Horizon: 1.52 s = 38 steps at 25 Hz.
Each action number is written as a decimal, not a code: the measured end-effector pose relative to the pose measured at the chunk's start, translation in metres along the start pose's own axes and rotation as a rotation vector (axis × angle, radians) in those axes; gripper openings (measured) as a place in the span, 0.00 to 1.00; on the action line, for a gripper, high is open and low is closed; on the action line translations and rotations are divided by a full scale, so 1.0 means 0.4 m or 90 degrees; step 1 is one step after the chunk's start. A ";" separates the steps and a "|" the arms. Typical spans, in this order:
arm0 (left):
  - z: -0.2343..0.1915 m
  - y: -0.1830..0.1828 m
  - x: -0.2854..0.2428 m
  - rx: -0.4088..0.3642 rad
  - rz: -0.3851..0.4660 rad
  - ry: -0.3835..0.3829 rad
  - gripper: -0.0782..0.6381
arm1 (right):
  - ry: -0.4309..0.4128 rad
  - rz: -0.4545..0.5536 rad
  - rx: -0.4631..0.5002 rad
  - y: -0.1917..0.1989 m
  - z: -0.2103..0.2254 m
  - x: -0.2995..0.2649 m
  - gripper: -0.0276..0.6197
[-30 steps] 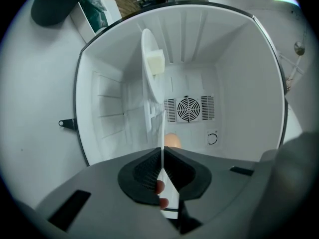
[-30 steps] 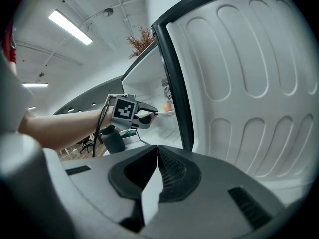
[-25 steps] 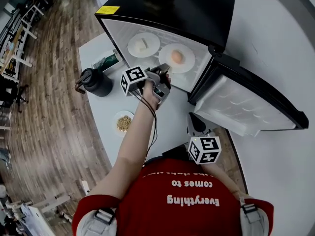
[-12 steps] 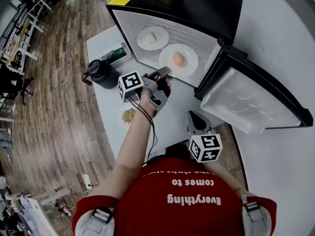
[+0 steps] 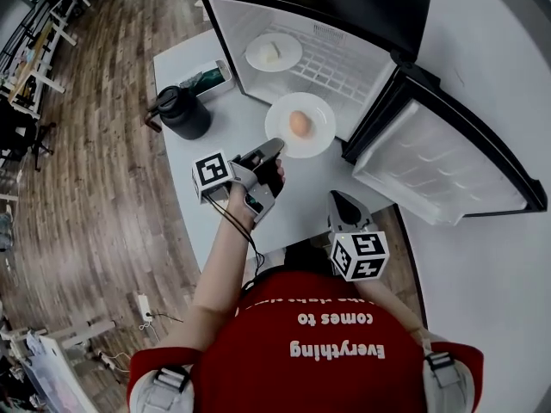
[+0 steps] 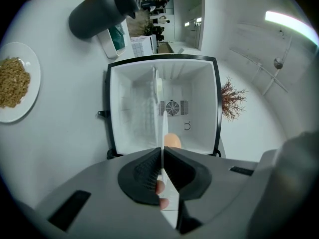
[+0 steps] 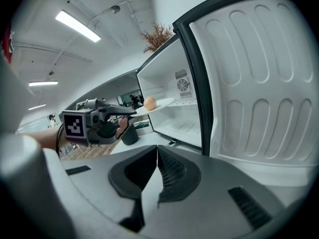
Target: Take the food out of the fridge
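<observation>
Egg (image 5: 299,124) sits on a white plate (image 5: 284,143) held level just outside the open fridge (image 5: 370,7), above the bench (image 5: 306,192); left claw (image 5: 275,151) is nearly closed, pinching the plate's near rim. Second plate (image 5: 258,56) with pale food is on the fridge shelf; right claw (image 5: 343,203) has its jaws together, empty, beside the open door (image 5: 439,170); dark jug (image 5: 182,112) stands near the bench's left edge.

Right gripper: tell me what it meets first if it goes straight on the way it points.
Most likely the fridge, at its open front edge beside the door; nothing nearer shows in that line, though depth is unclear.
</observation>
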State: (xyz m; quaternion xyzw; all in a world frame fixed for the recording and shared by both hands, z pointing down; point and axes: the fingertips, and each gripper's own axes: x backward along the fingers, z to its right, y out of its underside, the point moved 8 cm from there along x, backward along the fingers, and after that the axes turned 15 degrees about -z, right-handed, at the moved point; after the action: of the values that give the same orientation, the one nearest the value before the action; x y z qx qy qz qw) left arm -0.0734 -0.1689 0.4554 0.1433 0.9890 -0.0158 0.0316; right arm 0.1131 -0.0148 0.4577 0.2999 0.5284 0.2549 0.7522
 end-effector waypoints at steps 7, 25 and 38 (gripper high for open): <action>-0.033 0.063 0.083 0.018 0.027 -0.007 0.14 | -0.009 -0.003 0.019 0.013 -0.036 0.022 0.07; -0.397 0.201 0.232 0.185 0.105 -0.175 0.14 | -0.006 -0.049 0.032 0.149 -0.077 0.095 0.07; -0.491 0.240 0.240 0.249 0.124 -0.238 0.14 | 0.006 -0.048 0.029 0.182 -0.082 0.129 0.07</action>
State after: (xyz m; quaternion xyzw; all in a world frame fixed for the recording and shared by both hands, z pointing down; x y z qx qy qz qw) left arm -0.1493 -0.0420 0.6427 0.2357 0.9258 -0.2293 0.1864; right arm 0.0934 0.0773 0.4684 0.2958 0.5486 0.2156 0.7517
